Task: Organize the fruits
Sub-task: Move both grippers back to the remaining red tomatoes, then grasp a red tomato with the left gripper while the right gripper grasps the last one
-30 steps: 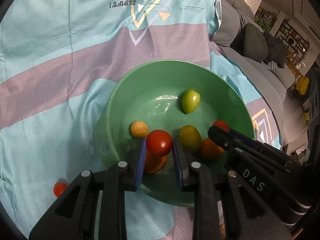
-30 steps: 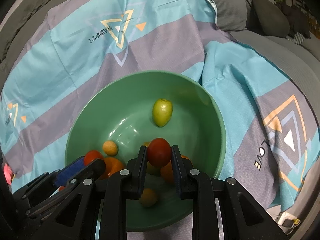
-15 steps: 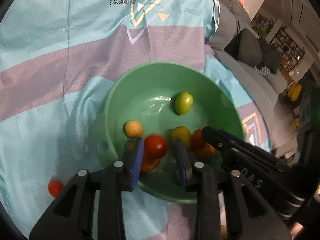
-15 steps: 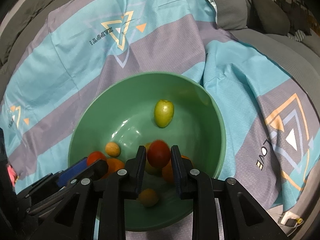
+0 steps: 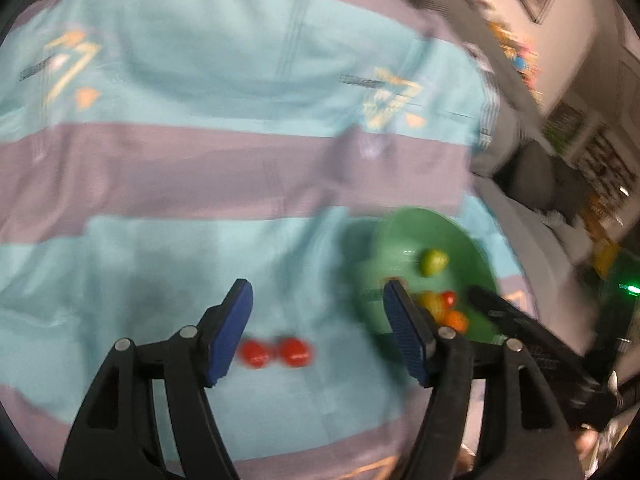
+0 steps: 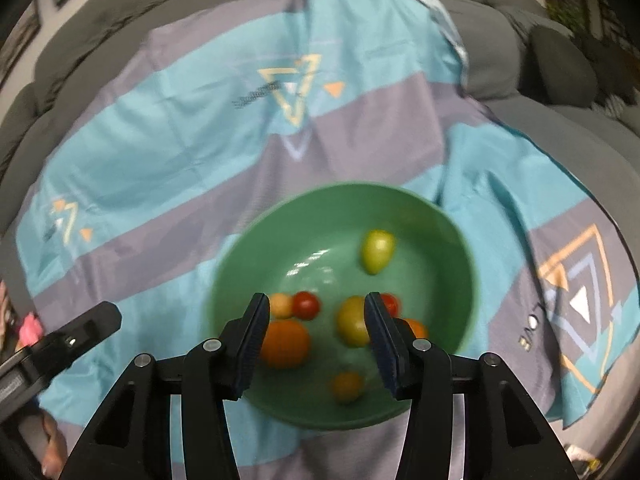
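Observation:
A green bowl (image 6: 448, 220) sits on a striped blue and grey cloth and holds several small fruits: a green one (image 6: 377, 256), a red tomato (image 6: 306, 305), an orange one (image 6: 285, 345) and a yellow-green one (image 6: 352, 321). My right gripper (image 6: 316, 336) is open and empty above the bowl's near side. My left gripper (image 5: 320, 332) is open and empty over the cloth, left of the bowl (image 5: 404, 232). Two red tomatoes (image 5: 274, 353) lie on the cloth between its fingers. The left wrist view is blurred.
The cloth (image 6: 200, 128) covers a grey sofa (image 6: 520, 32) with dark cushions (image 6: 556, 64) at the back right. The left gripper's body (image 6: 60, 344) shows at the lower left of the right wrist view. Shelves and room clutter (image 5: 592, 152) lie far right.
Both grippers have opened and their red tomatoes now lie in the bowl. My left gripper has swung left off the bowl to over the two tomatoes on the cloth.

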### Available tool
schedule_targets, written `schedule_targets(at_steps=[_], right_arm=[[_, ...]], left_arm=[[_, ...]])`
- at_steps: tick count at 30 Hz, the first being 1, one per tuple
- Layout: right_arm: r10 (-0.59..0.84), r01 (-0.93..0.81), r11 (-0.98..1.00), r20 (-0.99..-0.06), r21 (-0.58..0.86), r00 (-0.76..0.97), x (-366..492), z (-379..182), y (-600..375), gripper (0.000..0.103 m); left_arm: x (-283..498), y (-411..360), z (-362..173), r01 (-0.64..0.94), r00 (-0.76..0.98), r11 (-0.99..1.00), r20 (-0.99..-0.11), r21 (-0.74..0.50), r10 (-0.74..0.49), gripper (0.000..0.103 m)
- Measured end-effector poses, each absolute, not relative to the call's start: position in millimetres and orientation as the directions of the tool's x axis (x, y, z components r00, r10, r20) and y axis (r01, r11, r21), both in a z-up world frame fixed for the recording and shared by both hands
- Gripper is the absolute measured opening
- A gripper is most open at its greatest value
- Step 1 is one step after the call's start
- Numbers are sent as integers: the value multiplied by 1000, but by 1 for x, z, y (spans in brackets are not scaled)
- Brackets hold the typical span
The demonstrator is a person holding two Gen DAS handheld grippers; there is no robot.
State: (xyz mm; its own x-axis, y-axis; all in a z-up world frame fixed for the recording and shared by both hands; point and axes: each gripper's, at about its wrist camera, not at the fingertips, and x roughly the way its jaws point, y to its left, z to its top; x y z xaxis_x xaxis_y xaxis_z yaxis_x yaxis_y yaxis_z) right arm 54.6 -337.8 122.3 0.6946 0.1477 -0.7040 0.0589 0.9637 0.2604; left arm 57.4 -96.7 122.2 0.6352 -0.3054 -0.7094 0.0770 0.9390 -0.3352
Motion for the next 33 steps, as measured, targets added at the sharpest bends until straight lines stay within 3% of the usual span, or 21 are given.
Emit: schedule_targets(at_steps=[7, 13, 21, 23, 27, 33], right_arm=[[241, -84, 964, -697, 252, 676, 51, 131, -294, 50], [309, -167, 950, -705, 265, 638, 50, 128, -268, 50], [353, -209, 936, -729, 284, 587, 51, 119, -255, 50], [361, -216, 932, -730, 290, 580, 52, 117, -253, 50], [373, -231, 928, -740, 294, 560, 54, 113, -247, 50], [384, -247, 923, -758, 296, 528, 55, 104, -237, 50]], left_arm=[[54, -49, 78, -87, 570, 932, -785, -353, -244, 66], [56, -59, 46, -77, 502, 924, -816, -374, -288, 57], [66, -78, 22, -42, 460, 932, -835, -361, -302, 52], [67, -78, 20, -34, 458, 922, -827, -385, -328, 47], [67, -80, 21, -10, 464, 903, -802, -430, -377, 25], [59, -69, 27, -48, 492, 914, -806, -403, -330, 24]])
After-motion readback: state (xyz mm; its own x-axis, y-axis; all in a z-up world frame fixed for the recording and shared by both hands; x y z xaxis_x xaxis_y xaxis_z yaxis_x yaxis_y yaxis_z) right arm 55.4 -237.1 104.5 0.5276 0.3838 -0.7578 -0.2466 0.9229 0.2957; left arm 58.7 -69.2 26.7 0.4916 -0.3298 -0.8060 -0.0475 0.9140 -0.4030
